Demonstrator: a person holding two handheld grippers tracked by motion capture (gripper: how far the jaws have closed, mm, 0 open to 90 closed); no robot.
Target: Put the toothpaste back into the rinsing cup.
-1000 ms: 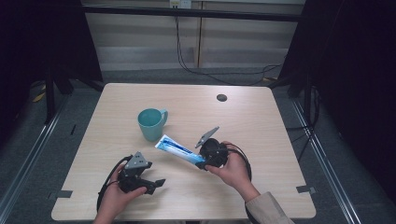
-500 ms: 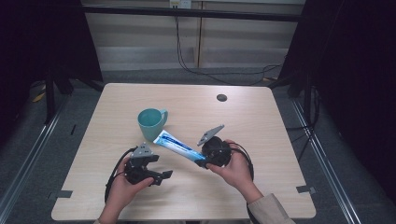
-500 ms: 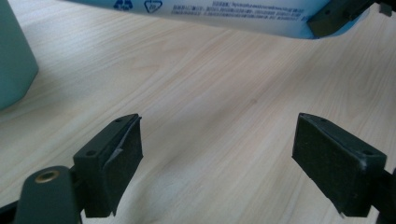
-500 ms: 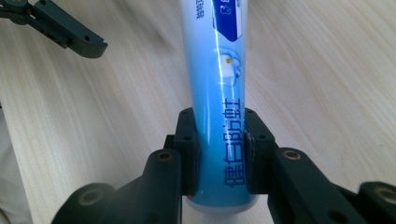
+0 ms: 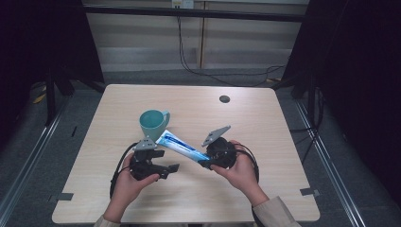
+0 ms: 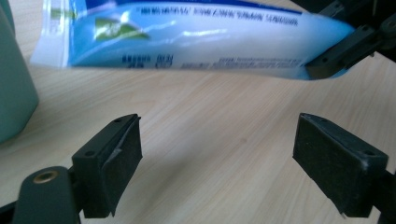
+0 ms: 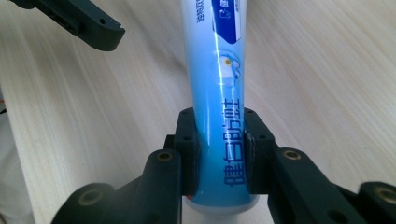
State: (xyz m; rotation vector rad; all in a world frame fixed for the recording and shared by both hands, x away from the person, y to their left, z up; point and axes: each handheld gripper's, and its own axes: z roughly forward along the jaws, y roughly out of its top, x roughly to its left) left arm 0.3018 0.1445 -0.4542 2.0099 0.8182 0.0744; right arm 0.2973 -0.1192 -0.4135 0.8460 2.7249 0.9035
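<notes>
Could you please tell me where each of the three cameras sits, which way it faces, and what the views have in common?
High view: above the person's side, facing forward and down on the table; both forearms, left gripper and right gripper show, near a mug.
Left gripper view: rides the left gripper, looking along its open jaws across the tabletop at the toothpaste tube.
Right gripper view: rides the right gripper, its jaws clamped on the tube.
Shared: all three show the tube and the wooden tabletop.

My light wooden table [image 5: 283, 142] stands on grey carpet [image 5: 340, 142]; black curtains [image 5: 359, 56] flank it, and cables [image 5: 213, 71] hang down the pale wall [image 5: 142, 47] ahead.
</notes>
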